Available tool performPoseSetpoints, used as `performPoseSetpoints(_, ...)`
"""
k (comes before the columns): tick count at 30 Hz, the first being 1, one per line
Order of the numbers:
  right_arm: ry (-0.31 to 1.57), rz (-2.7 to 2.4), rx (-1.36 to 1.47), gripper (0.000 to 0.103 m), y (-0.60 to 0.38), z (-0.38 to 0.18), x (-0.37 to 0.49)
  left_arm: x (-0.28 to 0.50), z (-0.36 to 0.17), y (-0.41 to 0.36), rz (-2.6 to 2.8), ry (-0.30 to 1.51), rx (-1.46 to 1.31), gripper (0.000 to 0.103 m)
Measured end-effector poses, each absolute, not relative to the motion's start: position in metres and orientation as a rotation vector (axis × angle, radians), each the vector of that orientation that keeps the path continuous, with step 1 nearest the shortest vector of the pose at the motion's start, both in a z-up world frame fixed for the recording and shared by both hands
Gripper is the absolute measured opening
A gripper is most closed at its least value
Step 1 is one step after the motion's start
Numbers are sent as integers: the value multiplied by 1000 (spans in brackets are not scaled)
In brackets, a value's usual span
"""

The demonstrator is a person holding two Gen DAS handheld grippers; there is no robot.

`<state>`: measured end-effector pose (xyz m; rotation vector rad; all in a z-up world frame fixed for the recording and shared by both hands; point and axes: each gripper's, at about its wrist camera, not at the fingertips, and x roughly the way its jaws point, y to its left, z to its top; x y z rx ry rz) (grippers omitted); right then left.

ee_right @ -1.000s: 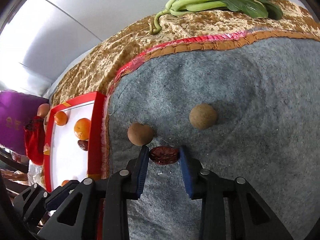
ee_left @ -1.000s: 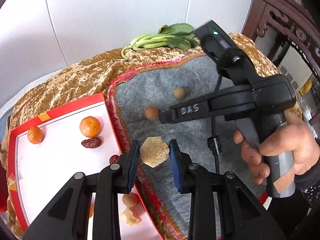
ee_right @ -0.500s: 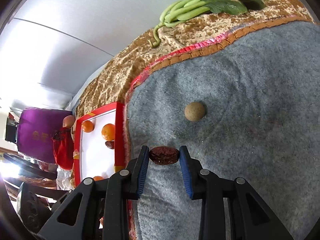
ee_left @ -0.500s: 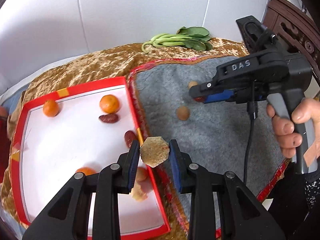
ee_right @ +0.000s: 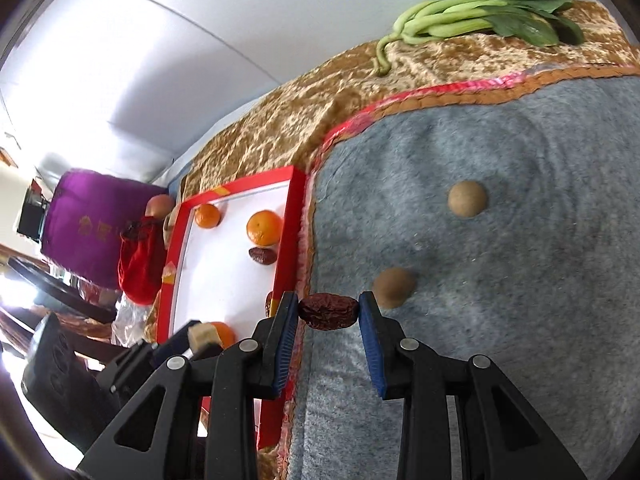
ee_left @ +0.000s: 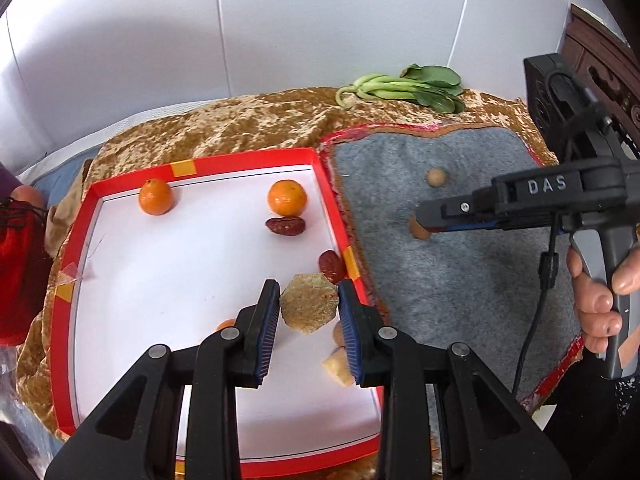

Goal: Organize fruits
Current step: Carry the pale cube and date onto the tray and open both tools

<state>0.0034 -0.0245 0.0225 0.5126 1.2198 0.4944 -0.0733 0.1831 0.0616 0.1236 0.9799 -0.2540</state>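
Pinching a flat tan slice (ee_left: pixel 309 303) between its pads, the left gripper (ee_left: pixel 308 312) hung over the red-rimmed tray (ee_left: pixel 256 159), evidently to release it among the oranges (ee_left: pixel 287 198) already gathered there. The right gripper (ee_right: pixel 328 314) clamped a red date (ee_right: pixel 328 312) endwise above the grey mat (ee_right: pixel 520 320) just beside the tray, judged bound for the same place; two brown round fruits (ee_right: pixel 394 287) lay on the mat, not yet collected.

a bunch of green leafy vegetable (ee_left: pixel 404 89) lies on the golden cloth (ee_left: pixel 248 122), behind the grey mat (ee_left: pixel 460 264). a purple bag (ee_right: pixel 94 228) stands far left.
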Motion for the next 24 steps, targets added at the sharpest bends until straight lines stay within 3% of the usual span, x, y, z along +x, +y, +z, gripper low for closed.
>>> performPoseSetpoints(24,1146,679,364,32,44,35,-32,-74,52,224,-124,1017,113,28)
